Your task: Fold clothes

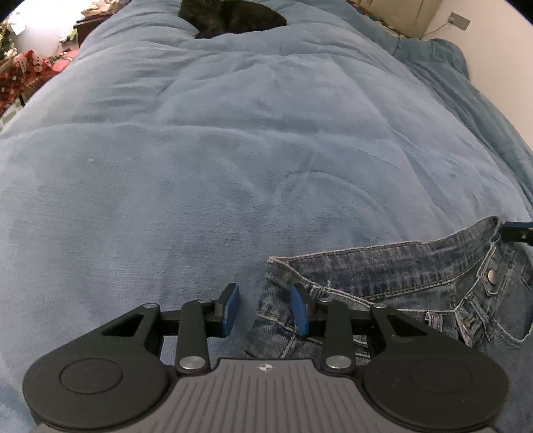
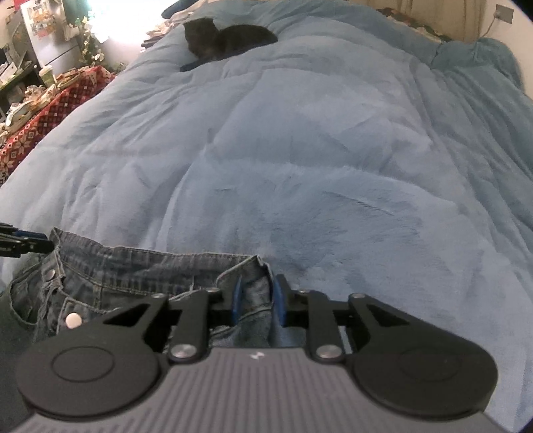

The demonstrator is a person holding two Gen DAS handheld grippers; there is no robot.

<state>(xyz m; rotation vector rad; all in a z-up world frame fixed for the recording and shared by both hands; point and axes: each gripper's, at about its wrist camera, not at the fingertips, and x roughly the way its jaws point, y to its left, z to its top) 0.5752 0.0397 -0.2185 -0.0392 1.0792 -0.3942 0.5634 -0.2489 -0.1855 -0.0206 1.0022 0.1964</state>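
Note:
Blue jeans (image 1: 383,276) lie on a light blue blanket (image 1: 233,150), waistband towards the far side and the metal button (image 1: 490,275) at the fly showing. My left gripper (image 1: 265,288) is open at the waistband's left corner. Its right pad (image 1: 298,311) rests over the denim, its left pad (image 1: 231,309) over the blanket. In the right wrist view, my right gripper (image 2: 258,279) is shut on the jeans (image 2: 133,273) at the waistband's right corner, with bunched denim filling the gap between the blue pads. Each gripper's tip shows at the edge of the other view.
A black cat (image 2: 226,38) lies at the far end of the bed. A red patterned cloth (image 2: 50,113) over cluttered furniture stands to the left of the bed. A wall with a socket (image 1: 459,20) is at the far right. Wide blanket stretches beyond the jeans.

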